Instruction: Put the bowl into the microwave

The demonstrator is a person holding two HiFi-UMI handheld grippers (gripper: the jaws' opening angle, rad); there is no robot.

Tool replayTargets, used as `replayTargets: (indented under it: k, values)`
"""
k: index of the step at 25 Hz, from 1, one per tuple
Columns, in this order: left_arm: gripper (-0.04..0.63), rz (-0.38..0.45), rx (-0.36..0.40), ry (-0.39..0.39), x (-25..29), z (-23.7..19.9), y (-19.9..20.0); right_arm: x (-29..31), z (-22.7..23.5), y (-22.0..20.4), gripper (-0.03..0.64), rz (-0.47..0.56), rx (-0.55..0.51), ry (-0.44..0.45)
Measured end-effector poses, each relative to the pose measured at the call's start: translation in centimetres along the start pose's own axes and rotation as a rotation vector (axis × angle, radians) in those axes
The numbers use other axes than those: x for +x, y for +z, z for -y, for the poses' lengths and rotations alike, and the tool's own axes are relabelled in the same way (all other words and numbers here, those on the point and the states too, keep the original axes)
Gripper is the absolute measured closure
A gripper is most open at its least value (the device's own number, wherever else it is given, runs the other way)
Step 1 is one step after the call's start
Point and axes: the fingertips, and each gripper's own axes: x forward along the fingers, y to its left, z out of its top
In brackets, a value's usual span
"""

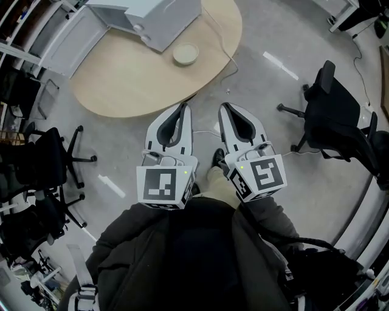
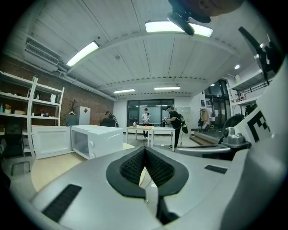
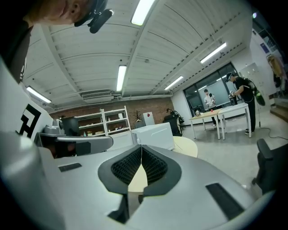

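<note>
The fingers of the left gripper (image 1: 182, 109) and right gripper (image 1: 225, 108) are pressed together on nothing, well short of the worktop (image 1: 115, 85), so I judge this the approach. Next they must spread to take the bowl (image 1: 185, 53), just beside the open microwave (image 1: 155, 18). Chairs (image 1: 340, 121) stand on the grey floor (image 1: 267, 91).

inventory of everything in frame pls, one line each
table: one, light wood, oval, ahead
microwave: one, white, on the table's far side, door open
bowl: one, cream, on the table by the microwave
cable: one, white, off the table's right edge
office chairs: several, black, left and right of the table
people: several, far end of room
left gripper: white, shut, empty
right gripper: white, shut, empty
</note>
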Motion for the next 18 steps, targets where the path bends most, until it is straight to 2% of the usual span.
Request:
replayTargets:
  k: [6,12,15,18]
  values:
    - [0.586,-0.03,0.02,0.046,3.6,0.4,1.3,2.2,4.2,1.7,0.607,0.012,0.033,0.021]
    - [0.586,-0.019,0.01,0.11,5.3,-0.8,3.0,4.6,5.2,2.8,0.607,0.028,0.049,0.068]
    - [0.586,-0.024,0.04,0.118,5.7,-1.7,2.7,5.7,5.5,3.0,0.607,0.031,0.05,0.079]
    - [0.586,-0.007,0.028,0.136,6.0,-2.4,3.2,6.5,5.6,3.5,0.607,0.037,0.034,0.087]
